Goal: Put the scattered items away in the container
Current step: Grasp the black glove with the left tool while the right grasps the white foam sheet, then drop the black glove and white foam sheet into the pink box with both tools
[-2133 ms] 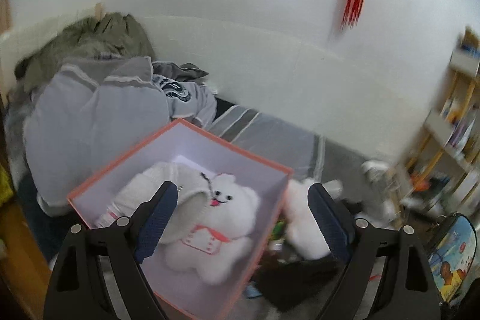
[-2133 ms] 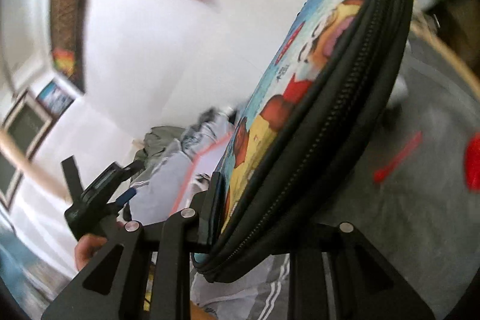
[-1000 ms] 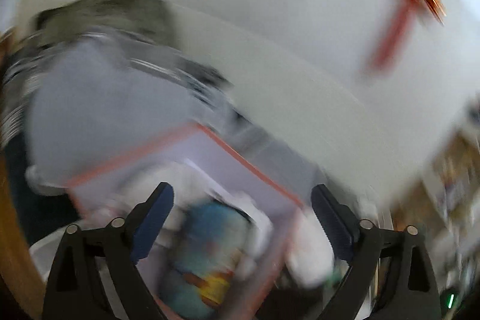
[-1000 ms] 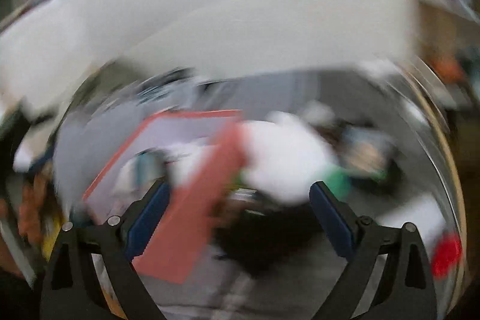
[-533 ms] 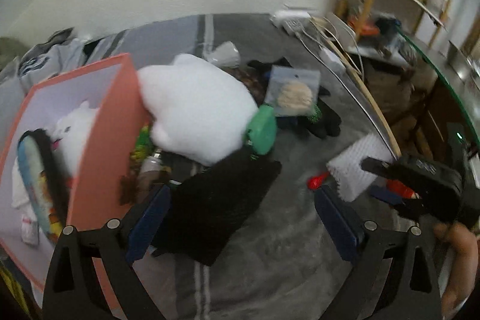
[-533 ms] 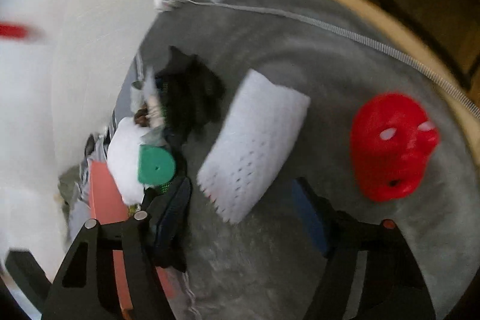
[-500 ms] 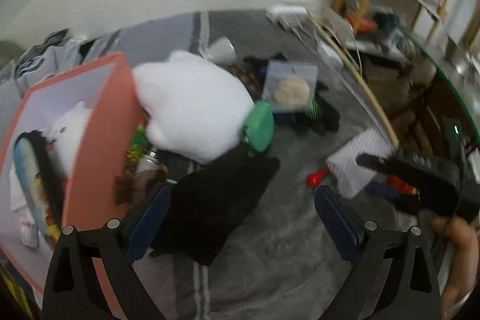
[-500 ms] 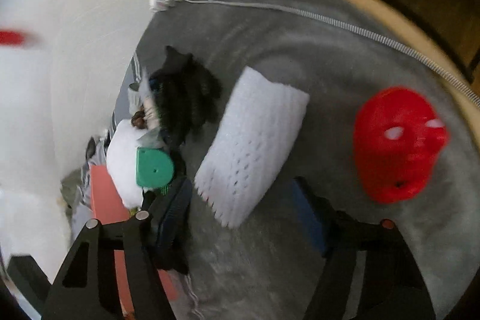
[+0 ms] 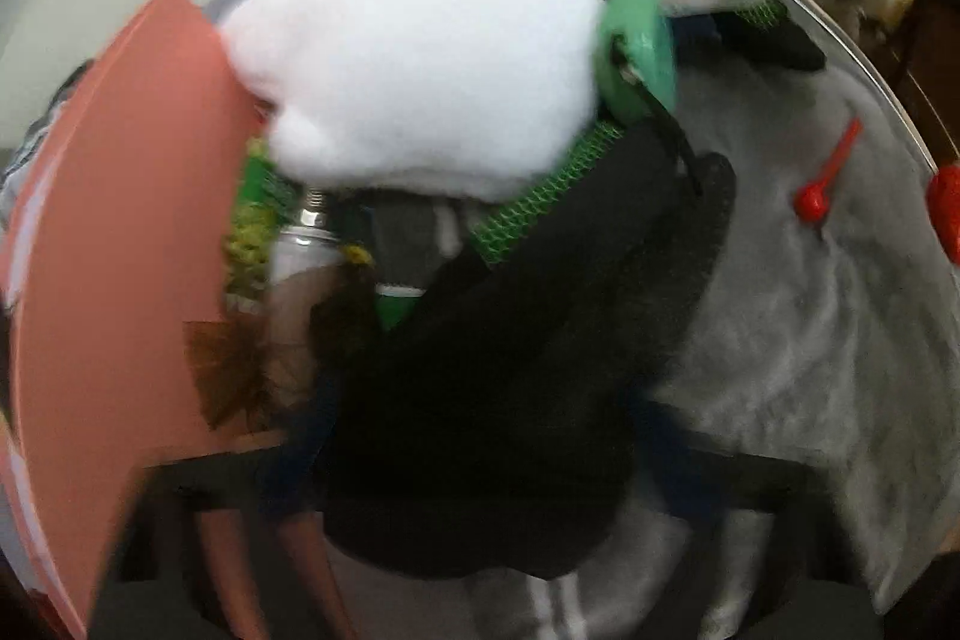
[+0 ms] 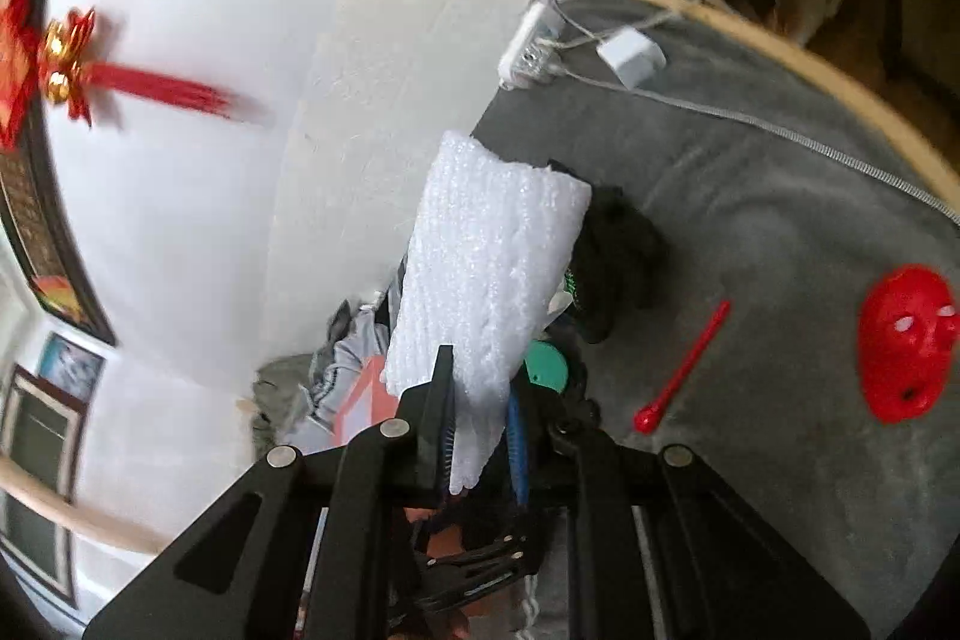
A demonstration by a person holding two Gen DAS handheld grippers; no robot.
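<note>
Our right gripper (image 10: 480, 436) pinches the white foam sleeve (image 10: 486, 268) mid-frame; our left gripper (image 9: 474, 472) straddles a black cloth (image 9: 510, 370), its grip unclear.

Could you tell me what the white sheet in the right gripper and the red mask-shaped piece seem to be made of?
White sheet: apparently soft foam netting, with a ribbed, perforated, slightly glossy surface, pinched in the right gripper. Red mask-shaped piece: probably moulded hard plastic, smooth and shiny with cut holes.
</note>
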